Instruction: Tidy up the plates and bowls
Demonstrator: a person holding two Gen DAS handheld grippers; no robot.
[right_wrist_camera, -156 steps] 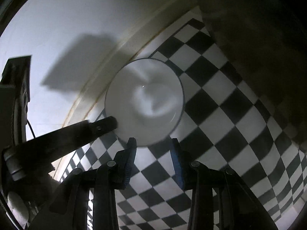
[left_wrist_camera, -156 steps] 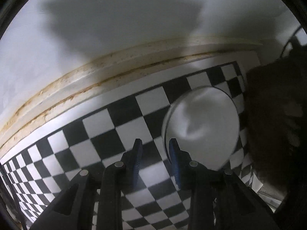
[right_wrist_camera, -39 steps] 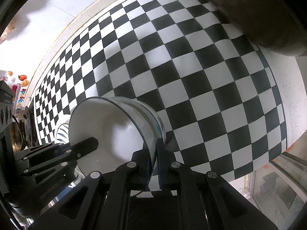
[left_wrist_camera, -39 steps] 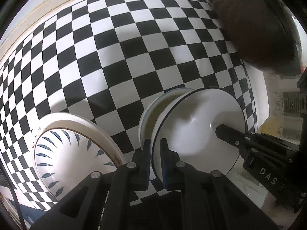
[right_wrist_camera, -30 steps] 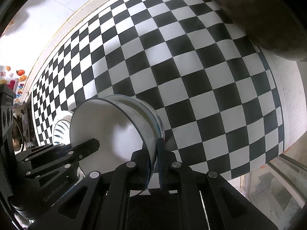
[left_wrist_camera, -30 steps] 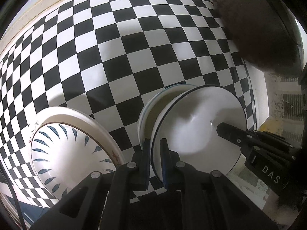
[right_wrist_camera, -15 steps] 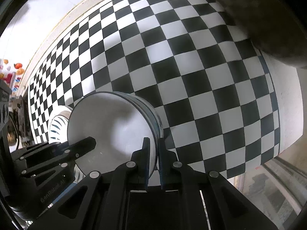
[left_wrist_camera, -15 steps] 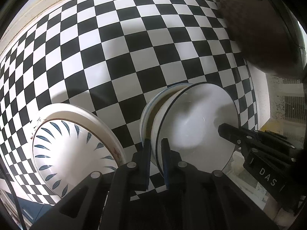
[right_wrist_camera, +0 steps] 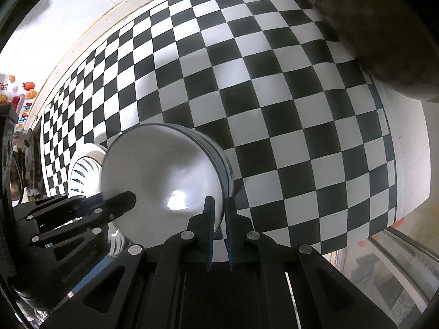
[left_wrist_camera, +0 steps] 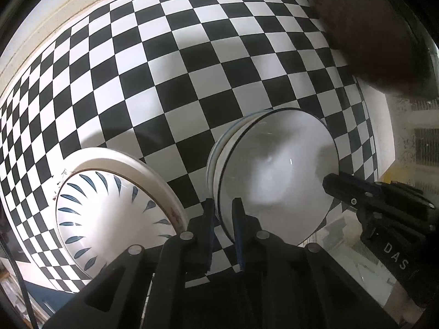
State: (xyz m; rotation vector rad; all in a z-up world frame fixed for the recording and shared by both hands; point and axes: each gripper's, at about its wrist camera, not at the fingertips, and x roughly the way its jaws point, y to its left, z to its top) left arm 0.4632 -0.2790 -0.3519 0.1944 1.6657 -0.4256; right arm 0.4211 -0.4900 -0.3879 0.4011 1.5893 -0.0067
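A white bowl with a dark rim (left_wrist_camera: 277, 175) sits nested in a second bowl with blue rim lines (left_wrist_camera: 219, 148) on the checkered cloth. My left gripper (left_wrist_camera: 222, 205) is shut on the near left rim of the white bowl. My right gripper (right_wrist_camera: 218, 205) is shut on the opposite rim of the same bowl (right_wrist_camera: 162, 175). Each gripper shows in the other's view: the right one (left_wrist_camera: 378, 200) and the left one (right_wrist_camera: 82, 213). A larger white bowl with blue leaf marks (left_wrist_camera: 109, 213) stands to the left, also seen in the right wrist view (right_wrist_camera: 82, 170).
The black-and-white checkered cloth (left_wrist_camera: 192, 68) covers the table. A dark brown rounded object (left_wrist_camera: 384, 35) sits at the far right. The table's edge (right_wrist_camera: 406, 150) runs along the right. A pale wall (right_wrist_camera: 68, 13) borders the far side.
Over the last second both grippers have lowered the white bowl deeper into the blue-lined bowl beneath it. Five seconds ago both grippers were open near a single bowl by the wall.
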